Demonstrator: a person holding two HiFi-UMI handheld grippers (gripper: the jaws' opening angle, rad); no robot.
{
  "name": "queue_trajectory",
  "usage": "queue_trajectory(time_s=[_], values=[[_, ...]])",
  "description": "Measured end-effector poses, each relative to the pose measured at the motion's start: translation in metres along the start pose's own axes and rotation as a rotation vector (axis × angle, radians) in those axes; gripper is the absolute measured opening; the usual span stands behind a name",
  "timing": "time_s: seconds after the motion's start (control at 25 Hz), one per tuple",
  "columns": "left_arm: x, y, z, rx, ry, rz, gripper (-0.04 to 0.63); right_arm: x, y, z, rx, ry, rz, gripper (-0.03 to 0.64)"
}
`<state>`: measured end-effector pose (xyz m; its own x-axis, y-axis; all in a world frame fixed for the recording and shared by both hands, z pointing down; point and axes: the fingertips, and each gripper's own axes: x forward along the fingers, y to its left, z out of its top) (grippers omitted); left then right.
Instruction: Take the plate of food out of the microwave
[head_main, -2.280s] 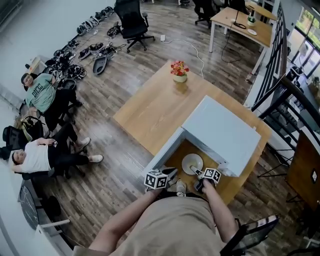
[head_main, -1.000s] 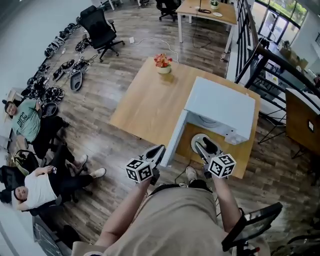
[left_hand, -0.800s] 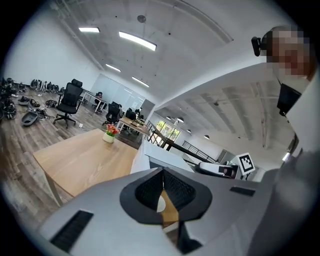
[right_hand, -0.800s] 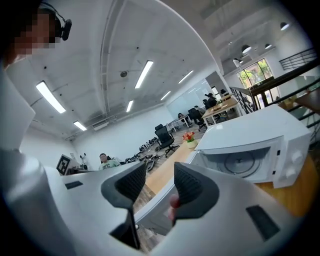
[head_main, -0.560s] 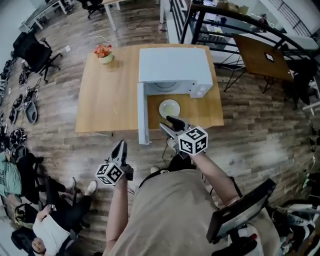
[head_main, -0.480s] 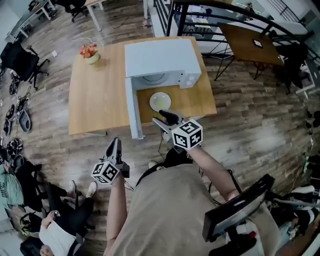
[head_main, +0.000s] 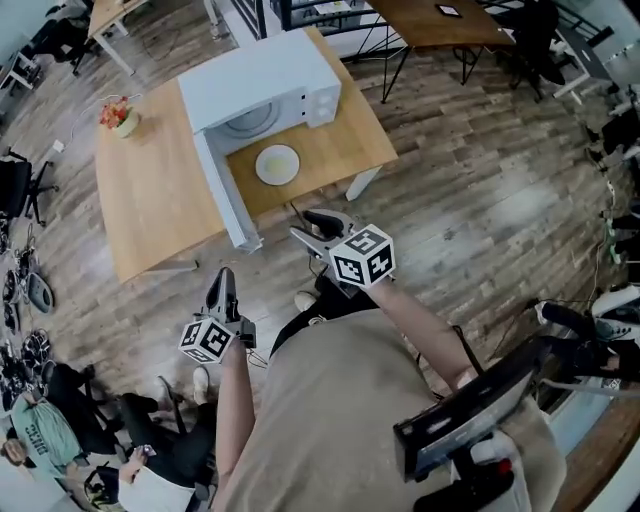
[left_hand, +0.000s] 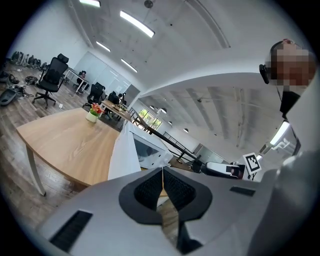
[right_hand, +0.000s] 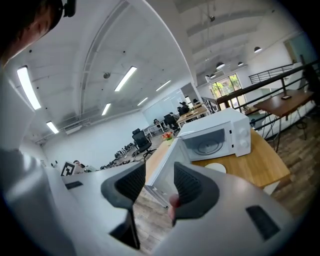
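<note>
We see a white microwave (head_main: 262, 85) with its door (head_main: 225, 200) swung wide open. The round, pale plate (head_main: 277, 164) lies flat on the wooden table (head_main: 150, 190), at 6 o'clock from the microwave.

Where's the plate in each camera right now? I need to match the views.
Head view: plate upper left of centre, in front of the open microwave.
Left gripper view: plate not visible; the microwave shows just left of centre.
Right gripper view: plate right of centre, under the microwave's open cavity.
Shared landmark: the white microwave with its door open.
</note>
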<state>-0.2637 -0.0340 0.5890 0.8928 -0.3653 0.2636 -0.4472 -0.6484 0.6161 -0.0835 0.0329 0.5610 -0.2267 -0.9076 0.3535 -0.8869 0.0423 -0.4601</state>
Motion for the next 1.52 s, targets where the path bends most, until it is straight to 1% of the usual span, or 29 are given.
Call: queue_trajectory(time_s=[0.28, 0.4, 0.72, 1.08, 1.28, 1.36, 1.4, 1.44, 1.52], values=[[-0.002, -0.007, -0.016, 0.001, 0.041, -0.033, 0.006, -0.015, -0.005, -0.013, 0.009, -0.006, -0.051, 0.183], [-0.004, -0.008, -0.016, 0.000, 0.041, -0.040, 0.006, -0.013, -0.003, -0.014, 0.018, -0.004, -0.052, 0.184], [-0.018, -0.003, -0.021, -0.032, 0.002, -0.004, 0.006, -0.007, 0.001, -0.012, -0.012, 0.029, -0.021, 0.183], [-0.031, 0.003, -0.037, -0.067, 0.009, 0.039, 0.006, 0.005, 0.007, -0.028, -0.048, 0.088, 0.015, 0.184], [-0.033, -0.003, -0.044, -0.067, 0.021, 0.036, 0.006, 0.003, 0.005, -0.040, -0.073, 0.116, 0.008, 0.184], [-0.034, -0.005, -0.047, -0.068, 0.024, 0.033, 0.006, 0.003, 0.006, -0.045, -0.116, 0.134, 0.004, 0.176], [-0.034, -0.005, -0.049, -0.069, 0.026, 0.034, 0.006, 0.003, 0.008, -0.047, -0.154, 0.139, 0.002, 0.126], [-0.034, -0.005, -0.051, -0.073, 0.029, 0.035, 0.006, 0.003, 0.011, -0.048, -0.188, 0.140, 0.006, 0.121], [-0.036, -0.004, -0.054, -0.083, 0.033, 0.037, 0.006, 0.005, 0.020, -0.048, -0.223, 0.132, 0.028, 0.120]])
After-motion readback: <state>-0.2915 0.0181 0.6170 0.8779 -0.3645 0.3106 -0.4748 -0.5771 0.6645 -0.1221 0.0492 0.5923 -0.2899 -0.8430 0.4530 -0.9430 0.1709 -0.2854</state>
